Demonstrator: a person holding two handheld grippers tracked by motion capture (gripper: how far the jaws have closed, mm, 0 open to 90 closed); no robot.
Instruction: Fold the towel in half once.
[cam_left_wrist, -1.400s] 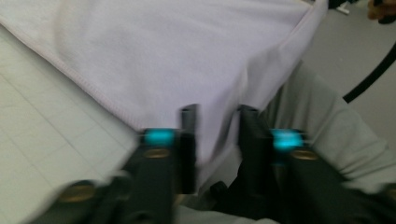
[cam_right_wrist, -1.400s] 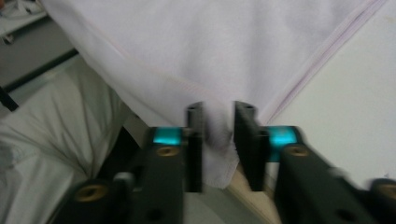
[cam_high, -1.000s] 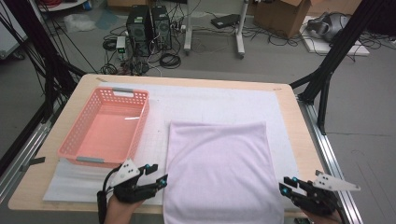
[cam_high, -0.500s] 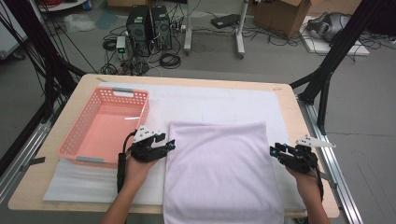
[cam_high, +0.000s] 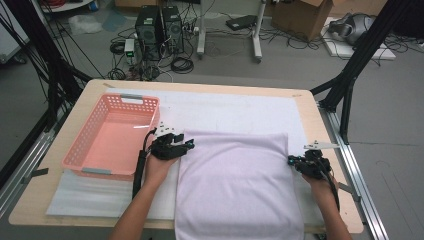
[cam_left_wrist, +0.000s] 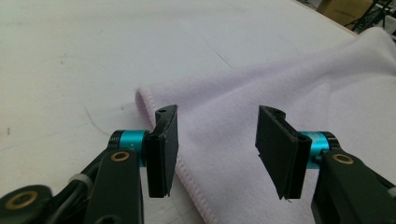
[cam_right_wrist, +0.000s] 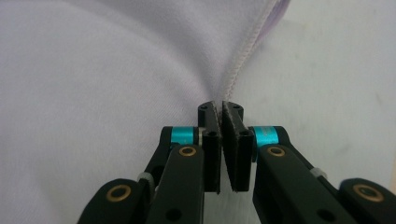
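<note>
pink basket (cam_high: 112, 137), white mat (cam_high: 225, 110), wooden table (cam_high: 310, 115)

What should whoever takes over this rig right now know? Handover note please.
Right gripper: jaws have just closed, pinching the hemmed right edge of the lilac towel.
Left gripper: jaws open, straddling the towel's left hem near its far corner, pads not pressing.
Towel lies flat on the white mat, near end hanging over the table edge; pink basket sits to its left.
Done: right grip made.
Left: probably close the left jaws on the hem, then fold or lift the towel.
</note>
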